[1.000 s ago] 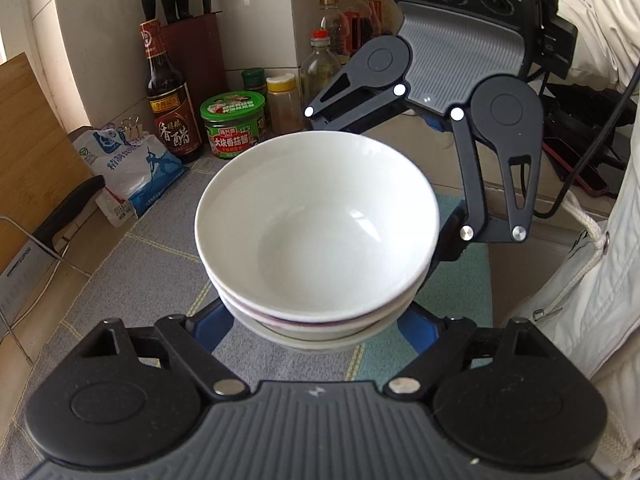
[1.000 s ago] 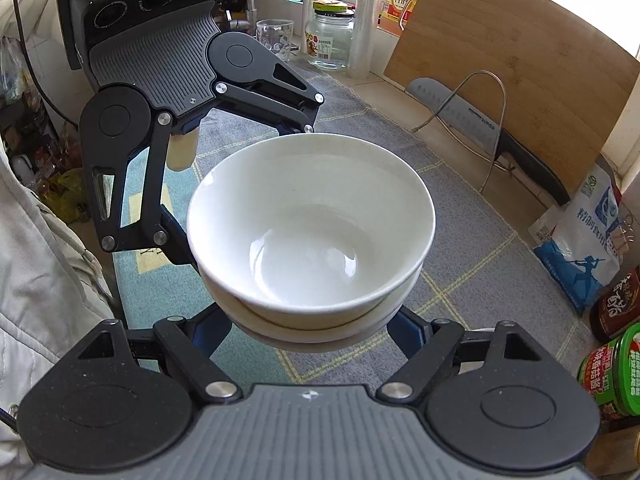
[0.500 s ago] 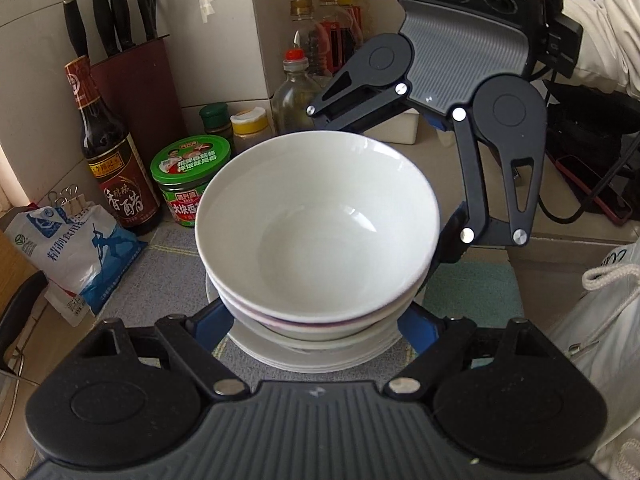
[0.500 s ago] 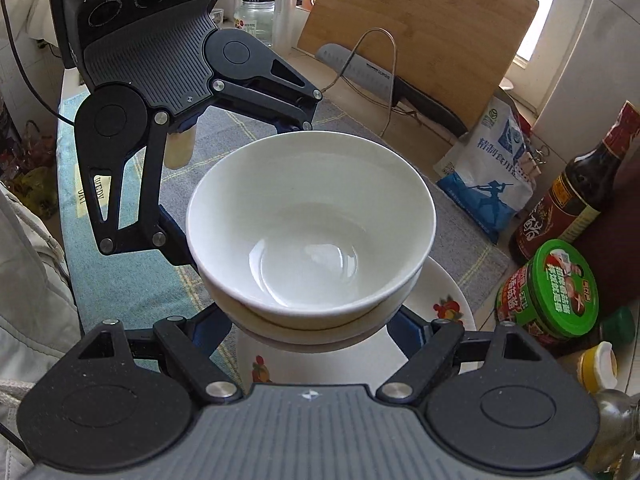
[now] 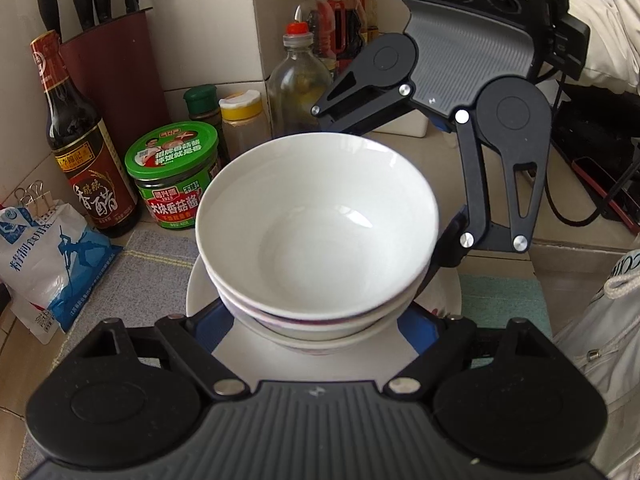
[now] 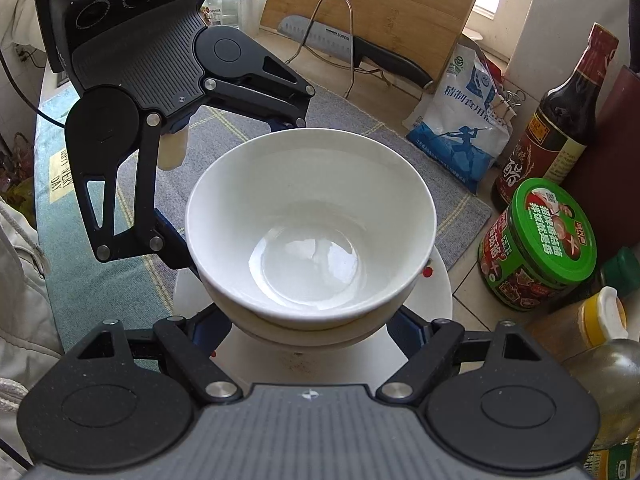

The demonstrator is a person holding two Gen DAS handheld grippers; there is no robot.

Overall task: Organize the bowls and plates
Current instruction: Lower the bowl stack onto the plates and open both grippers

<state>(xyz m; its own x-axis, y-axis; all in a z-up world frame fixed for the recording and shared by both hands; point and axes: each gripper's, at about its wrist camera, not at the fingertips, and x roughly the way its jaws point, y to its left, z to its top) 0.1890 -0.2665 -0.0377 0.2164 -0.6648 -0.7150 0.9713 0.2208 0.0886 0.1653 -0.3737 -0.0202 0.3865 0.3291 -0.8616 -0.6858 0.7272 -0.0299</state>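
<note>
Two claws, left claw (image 5: 316, 316) and right claw (image 6: 312, 320), clench a stack of glossy white ceramic bowls (image 5: 316, 232) from opposite sides above a white plate (image 6: 436, 284); the steel knife (image 6: 316, 38) reads "SUPOR".

Pretty tight on the far side of the left claw (image 5: 316, 320): a green-lidded jar (image 5: 174, 176), a dark vinegar bottle (image 5: 80, 148), a yellow-capped shaker (image 5: 242, 120) and a clear bottle (image 5: 300, 80) crowd just beyond the stack of bowls (image 5: 316, 232), with a knife block (image 5: 116, 68) against the tiles behind them. A salt bag (image 5: 44, 264) sits off to its left. The right claw (image 6: 316, 320) comes in from the opposite side, so both flanks of the stack are taken. Under the bowls lies a white plate (image 6: 436, 300) on the grey mat (image 6: 380, 144). Beyond the right claw the mat is bare up to a cutting board (image 6: 380, 4) and a cleaver (image 6: 320, 40).
</note>
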